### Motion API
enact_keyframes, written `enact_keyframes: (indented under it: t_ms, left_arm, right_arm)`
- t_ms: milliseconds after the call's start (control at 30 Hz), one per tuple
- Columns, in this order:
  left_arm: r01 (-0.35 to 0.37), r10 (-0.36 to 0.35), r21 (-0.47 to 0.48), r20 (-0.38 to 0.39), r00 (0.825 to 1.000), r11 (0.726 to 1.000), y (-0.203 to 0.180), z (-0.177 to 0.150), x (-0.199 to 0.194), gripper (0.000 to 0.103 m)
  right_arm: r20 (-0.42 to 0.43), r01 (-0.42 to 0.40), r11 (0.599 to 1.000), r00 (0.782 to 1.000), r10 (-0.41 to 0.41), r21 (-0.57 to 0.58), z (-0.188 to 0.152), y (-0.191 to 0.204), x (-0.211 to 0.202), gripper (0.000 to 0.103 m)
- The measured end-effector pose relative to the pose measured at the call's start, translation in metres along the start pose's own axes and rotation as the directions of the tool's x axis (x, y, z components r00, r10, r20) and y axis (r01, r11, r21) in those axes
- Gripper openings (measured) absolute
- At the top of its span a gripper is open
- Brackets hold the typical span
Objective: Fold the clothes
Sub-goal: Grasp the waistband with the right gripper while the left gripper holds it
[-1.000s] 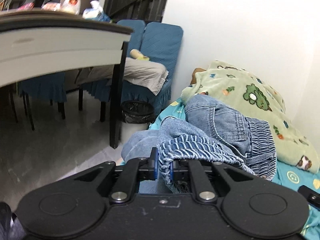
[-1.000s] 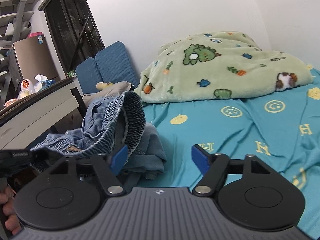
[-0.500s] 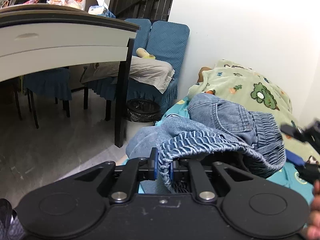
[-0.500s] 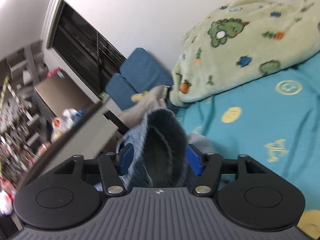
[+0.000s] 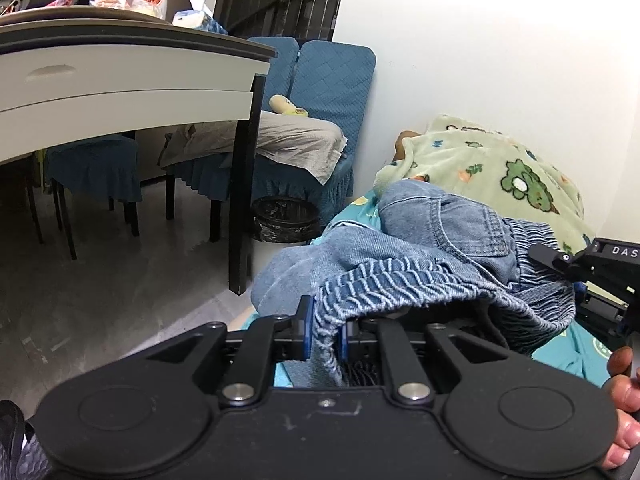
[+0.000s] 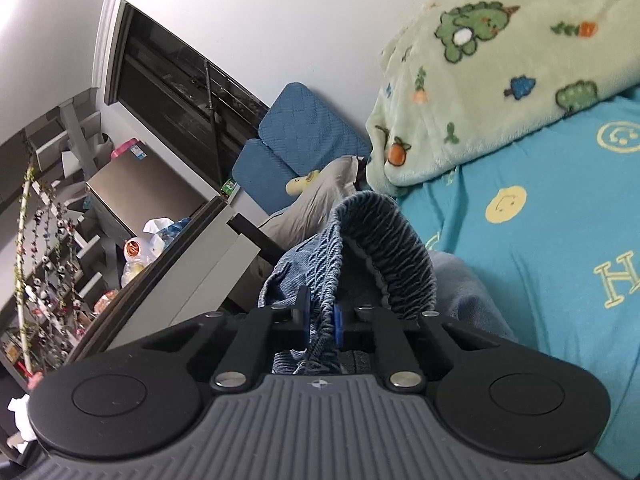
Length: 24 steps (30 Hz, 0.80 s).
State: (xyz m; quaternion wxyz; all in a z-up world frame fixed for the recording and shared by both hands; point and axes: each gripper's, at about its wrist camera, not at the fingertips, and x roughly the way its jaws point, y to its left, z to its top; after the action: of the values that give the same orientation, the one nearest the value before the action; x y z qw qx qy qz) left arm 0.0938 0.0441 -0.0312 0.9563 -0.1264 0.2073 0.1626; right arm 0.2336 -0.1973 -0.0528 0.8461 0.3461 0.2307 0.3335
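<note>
Blue denim pants (image 5: 436, 240) with a ribbed elastic waistband lie bunched at the bed's edge. My left gripper (image 5: 325, 334) is shut on the waistband's near stretch, fabric pinched between its blue pads. In the right wrist view the same denim pants (image 6: 384, 252) arch up as a loop of waistband, and my right gripper (image 6: 320, 324) is shut on that band. The right gripper (image 5: 600, 280) also shows at the far right of the left wrist view, against the waistband's other side, with a hand behind it.
A teal bedsheet (image 6: 540, 280) with yellow prints covers the bed; a green cartoon blanket (image 6: 500, 60) is heaped at its head. A white desk with a dark leg (image 5: 240, 200), blue covered chairs (image 5: 328, 92) and a black bin (image 5: 286, 220) stand beside the bed.
My right gripper moved left to the waistband, tilted, and went from open to shut on it. The left gripper kept its hold and shifted slightly.
</note>
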Motion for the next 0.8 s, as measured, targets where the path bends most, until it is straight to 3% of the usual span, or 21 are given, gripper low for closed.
enact_keyframes:
  t_ms: [200,267,333,367,500,600,667,733,800]
  left_arm:
    - [0.009,-0.009,0.002,-0.016,1.000,1.000,0.004,-0.002,-0.003,0.011]
    - [0.006,-0.006,0.002,-0.021,1.000,1.000,0.003,-0.003,-0.001,0.017]
    - [0.003,-0.003,0.002,-0.027,1.000,1.000,0.003,-0.003,0.001,0.037]
    - [0.002,-0.002,0.002,-0.029,1.000,1.000,0.003,-0.004,0.002,0.038]
    - [-0.010,0.009,-0.005,-0.045,0.999,1.000,0.003,-0.005,0.007,0.036]
    - [0.010,-0.012,-0.027,-0.075,0.997,1.000,0.005,-0.007,0.014,0.013]
    - [0.010,-0.013,-0.034,-0.090,0.996,0.999,0.006,-0.008,0.015,0.010]
    - [0.020,-0.024,-0.052,-0.083,0.996,0.998,0.008,-0.008,0.014,0.008]
    - [0.026,-0.030,-0.056,-0.077,0.997,0.998,0.008,-0.008,0.012,0.008]
  right_arm:
    - [0.014,0.038,0.998,0.999,-0.038,-0.042,0.004,0.007,-0.006,0.009]
    - [0.014,0.044,0.999,0.999,-0.044,-0.017,0.006,0.004,-0.008,0.009]
    - [0.016,0.061,0.998,0.998,-0.061,-0.017,0.007,0.001,-0.010,0.009]
    - [0.016,0.068,0.997,0.998,-0.068,-0.021,0.007,0.000,-0.010,0.009]
    - [0.009,0.063,0.998,0.998,-0.063,-0.011,0.006,-0.002,-0.008,0.009]
    - [0.005,0.062,0.998,0.998,-0.062,-0.010,0.005,-0.004,-0.007,0.010]
    - [0.004,0.061,0.998,0.998,-0.061,0.003,0.006,-0.007,-0.006,0.015]
    - [0.003,0.068,0.998,0.998,-0.068,0.014,0.008,-0.012,-0.005,0.031]
    - [0.014,0.073,0.997,0.997,-0.073,0.022,0.010,-0.016,-0.007,0.038]
